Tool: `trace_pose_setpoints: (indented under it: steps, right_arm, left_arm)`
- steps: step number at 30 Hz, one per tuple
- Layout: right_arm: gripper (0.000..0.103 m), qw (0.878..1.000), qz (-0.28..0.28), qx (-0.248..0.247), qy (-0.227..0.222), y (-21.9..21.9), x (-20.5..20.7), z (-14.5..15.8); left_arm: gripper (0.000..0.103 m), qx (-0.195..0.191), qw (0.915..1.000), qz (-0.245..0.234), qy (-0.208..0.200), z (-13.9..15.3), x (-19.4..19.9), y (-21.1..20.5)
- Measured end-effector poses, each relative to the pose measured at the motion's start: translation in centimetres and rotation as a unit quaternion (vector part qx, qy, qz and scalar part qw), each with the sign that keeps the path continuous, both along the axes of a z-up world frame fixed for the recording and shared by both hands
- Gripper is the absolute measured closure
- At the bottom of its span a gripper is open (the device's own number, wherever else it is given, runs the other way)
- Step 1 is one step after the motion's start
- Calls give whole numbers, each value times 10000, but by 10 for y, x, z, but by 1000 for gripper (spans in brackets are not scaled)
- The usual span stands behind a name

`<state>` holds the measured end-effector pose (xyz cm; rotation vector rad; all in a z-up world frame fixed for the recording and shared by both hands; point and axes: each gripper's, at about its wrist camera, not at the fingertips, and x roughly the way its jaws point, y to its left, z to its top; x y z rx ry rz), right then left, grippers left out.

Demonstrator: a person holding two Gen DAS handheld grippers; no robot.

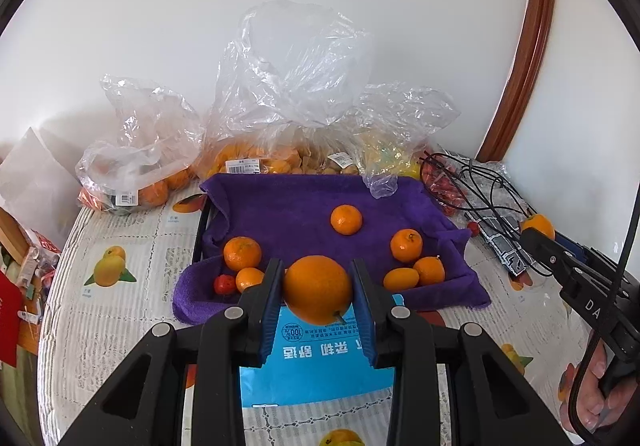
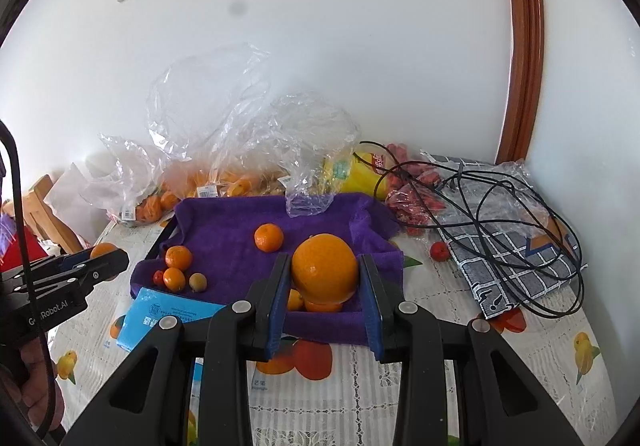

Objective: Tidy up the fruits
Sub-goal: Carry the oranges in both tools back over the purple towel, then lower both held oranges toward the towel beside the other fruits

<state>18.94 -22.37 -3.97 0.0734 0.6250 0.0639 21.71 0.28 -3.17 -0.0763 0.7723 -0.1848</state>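
Note:
In the left wrist view my left gripper (image 1: 317, 278) is shut on a large orange (image 1: 318, 292), held above the near edge of a purple towel (image 1: 296, 201). In the right wrist view my right gripper (image 2: 325, 270) is shut on another large orange (image 2: 324, 274) over the towel's (image 2: 228, 230) near right part. Several mandarins lie loose on the towel, among them one in the middle (image 1: 346, 219) and one at the left (image 1: 242, 254). Each view shows the other gripper at its side with its orange: the right gripper (image 1: 538, 232), the left gripper (image 2: 105, 256).
Clear plastic bags (image 1: 256, 161) of oranges stand against the wall behind the towel. A blue packet (image 1: 316, 366) lies at the towel's near edge. At the right are black cables (image 2: 500, 205) on a checked bag (image 2: 516, 270), a bag of red fruit (image 2: 412, 201) and one loose red fruit (image 2: 439, 250).

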Motion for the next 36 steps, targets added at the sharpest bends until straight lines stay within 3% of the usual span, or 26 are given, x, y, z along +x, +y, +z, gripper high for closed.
trace_pose_setpoints:
  steps: [16, 36]
  right_arm:
    - [70, 10000, 6, 7, 68, 8, 11, -2]
    - [70, 10000, 43, -9, 26, 14, 18, 14]
  left_arm:
    - [71, 37, 9999, 5, 112, -6, 7, 7]
    - [71, 30, 9999, 50, 124, 10, 7, 13]
